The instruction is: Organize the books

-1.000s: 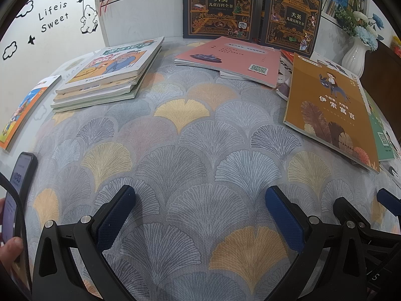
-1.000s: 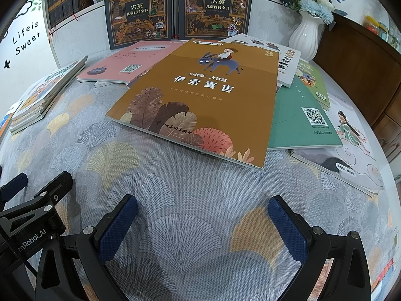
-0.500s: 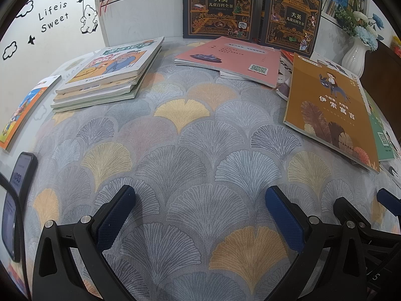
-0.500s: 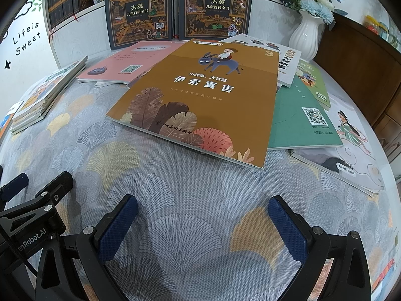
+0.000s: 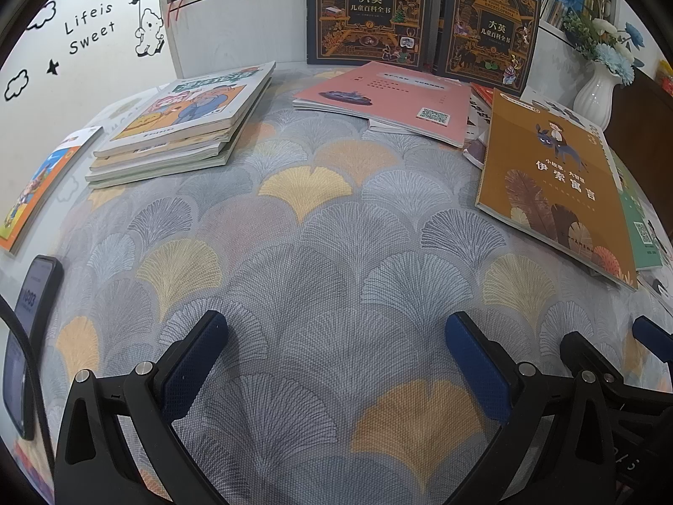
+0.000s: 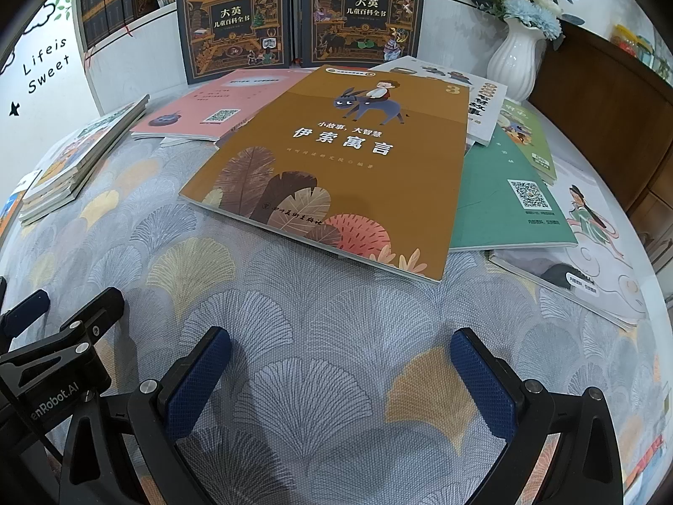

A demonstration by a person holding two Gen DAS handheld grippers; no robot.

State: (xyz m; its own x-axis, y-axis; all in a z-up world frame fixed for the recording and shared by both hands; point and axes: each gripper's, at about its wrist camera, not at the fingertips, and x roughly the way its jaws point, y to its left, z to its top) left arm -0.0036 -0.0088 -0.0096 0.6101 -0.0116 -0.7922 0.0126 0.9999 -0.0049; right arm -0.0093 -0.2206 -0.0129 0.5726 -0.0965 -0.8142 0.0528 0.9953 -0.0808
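A brown book [image 6: 336, 168] with a donkey rider lies on top of scattered books, ahead of my right gripper [image 6: 340, 362]; it also shows in the left wrist view [image 5: 551, 185] at the right. A pink book [image 5: 391, 99] lies behind it, a green book [image 6: 504, 202] to its right. A neat stack of books [image 5: 185, 126] sits at the far left. My left gripper [image 5: 336, 345] is open and empty, low over bare cloth. My right gripper is open and empty, just short of the brown book.
Two dark encyclopedia volumes [image 5: 366, 8] stand against the shelf at the back. A white vase [image 6: 517, 59] with blue flowers stands back right. A phone [image 5: 29, 336] lies at the left edge. An orange book [image 5: 38, 189] lies far left. A patterned cloth [image 5: 319, 252] covers the table.
The hand beside the phone at the left edge has gone out of view. Both grippers and the books have not moved.
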